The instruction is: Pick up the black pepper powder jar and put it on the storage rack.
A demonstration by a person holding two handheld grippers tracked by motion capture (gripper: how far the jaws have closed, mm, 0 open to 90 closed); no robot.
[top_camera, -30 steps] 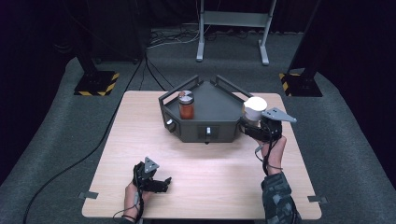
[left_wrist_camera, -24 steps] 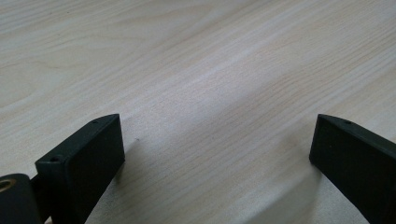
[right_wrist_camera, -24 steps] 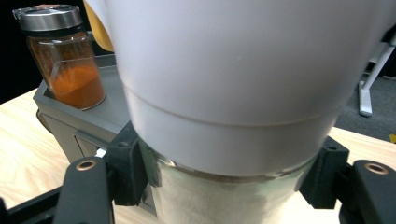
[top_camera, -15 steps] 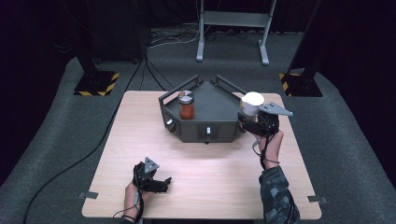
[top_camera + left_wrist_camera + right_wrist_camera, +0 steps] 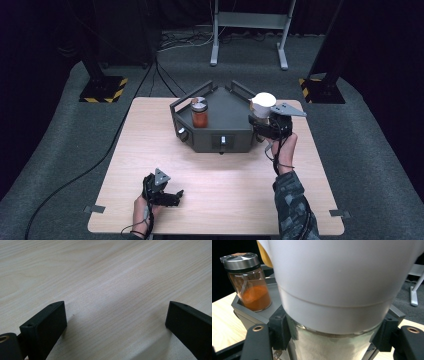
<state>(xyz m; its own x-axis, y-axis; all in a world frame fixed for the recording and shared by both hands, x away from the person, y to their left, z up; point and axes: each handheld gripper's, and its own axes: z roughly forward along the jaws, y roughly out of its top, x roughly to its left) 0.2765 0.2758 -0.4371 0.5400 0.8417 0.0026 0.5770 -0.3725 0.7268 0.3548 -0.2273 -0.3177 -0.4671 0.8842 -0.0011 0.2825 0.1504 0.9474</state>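
The step in hand looks like carrying the white-capped jar (image 5: 262,106) to or from the dark tray (image 5: 227,134) that sits at the far middle of the worktop (image 5: 215,192). The right gripper (image 5: 265,125) has its fingers (image 5: 278,331) closed on the jar's glass body just under the broad white cap, and the jar stands upright in the grip, at the tray's right-hand edge; whether it hangs clear of the tray floor or rests on it cannot be told. In the right gripper view the jar (image 5: 342,290) is close up, with pale powder showing in the glass. A second jar, the orange jar (image 5: 199,112), stands upright in the tray's left part, well apart from the first.

If the jar is going in, the next move calls for bringing it level over a free spot on the tray floor, clear of the raised wall and of the orange jar, lowering it straight and only then easing the fingers apart.

The right hand (image 5: 284,150) reaches forward from the near edge, forearm stretched along the worktop's right side, gripper pointing away from the person. The left gripper (image 5: 161,190) lies low at the near left of the worktop, fingers (image 5: 47,323) wide apart with nothing but bare wood between them.
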